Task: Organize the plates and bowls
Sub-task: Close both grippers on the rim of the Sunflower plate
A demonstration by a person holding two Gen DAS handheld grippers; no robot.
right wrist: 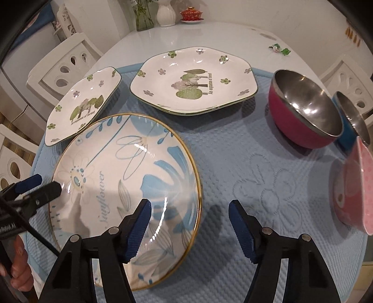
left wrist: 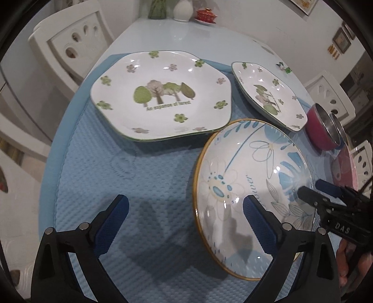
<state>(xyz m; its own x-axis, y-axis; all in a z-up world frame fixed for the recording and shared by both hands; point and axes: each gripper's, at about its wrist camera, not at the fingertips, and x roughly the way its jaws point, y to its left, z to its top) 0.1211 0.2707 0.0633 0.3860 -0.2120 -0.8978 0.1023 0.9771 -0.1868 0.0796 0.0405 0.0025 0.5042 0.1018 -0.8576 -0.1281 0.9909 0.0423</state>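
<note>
A round blue-flower plate with a gold rim lies on the blue mat; it also shows in the right wrist view. Two white tree-pattern plates lie behind it, a large plate and a smaller plate. My left gripper is open, its right finger over the flower plate's left rim. My right gripper is open, straddling the plate's right rim. Each gripper shows in the other view, the right gripper and the left gripper, both at the plate's edge.
A pink steel-lined bowl, a blue steel-lined bowl and a pink dotted bowl stand at the right of the mat. White chairs surround the table. A vase and red lidded cup stand at the far edge.
</note>
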